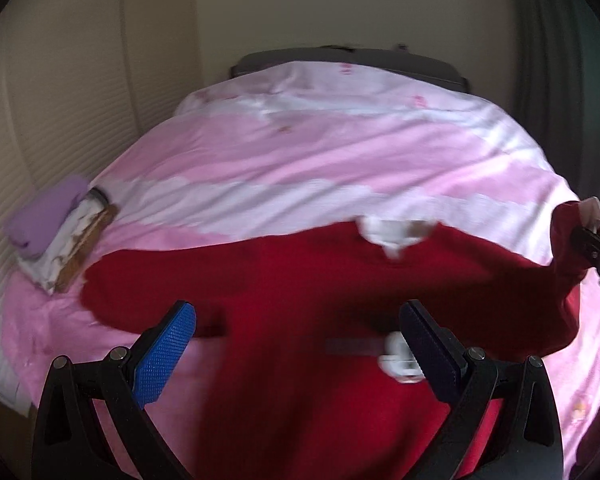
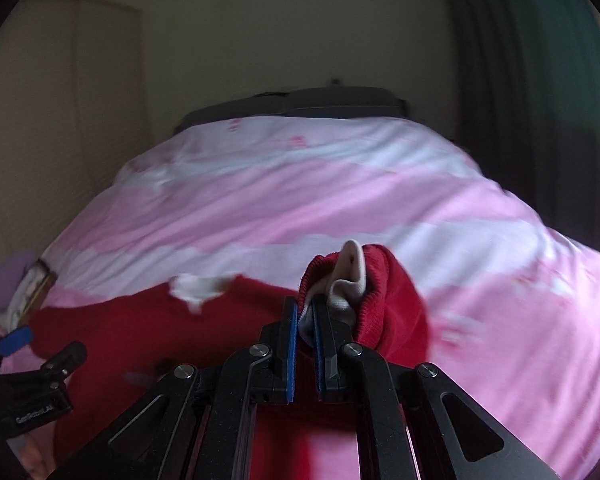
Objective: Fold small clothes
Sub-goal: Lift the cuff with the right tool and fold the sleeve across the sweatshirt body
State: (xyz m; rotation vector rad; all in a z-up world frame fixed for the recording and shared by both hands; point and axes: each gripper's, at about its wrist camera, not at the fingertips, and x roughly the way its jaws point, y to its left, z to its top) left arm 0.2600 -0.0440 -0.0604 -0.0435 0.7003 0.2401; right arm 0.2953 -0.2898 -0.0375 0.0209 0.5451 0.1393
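A small red knitted sweater [image 1: 300, 280] with a white collar [image 1: 396, 236] is lying spread across the near part of a bed covered in a pink-and-white patterned duvet [image 1: 300, 160], its right sleeve lifting off the cover. The right gripper [image 2: 306, 320] is clamping that sleeve's ribbed cuff [image 2: 352, 280], its blue pads pressing together on the cuff's pale lining. The left gripper [image 1: 300, 344] is hovering over the sweater's body with its jaws spread wide, gripping nothing. At the far left edge of the bed a folded lilac garment [image 1: 44, 216] is resting on a folded white patterned cloth [image 1: 72, 248]
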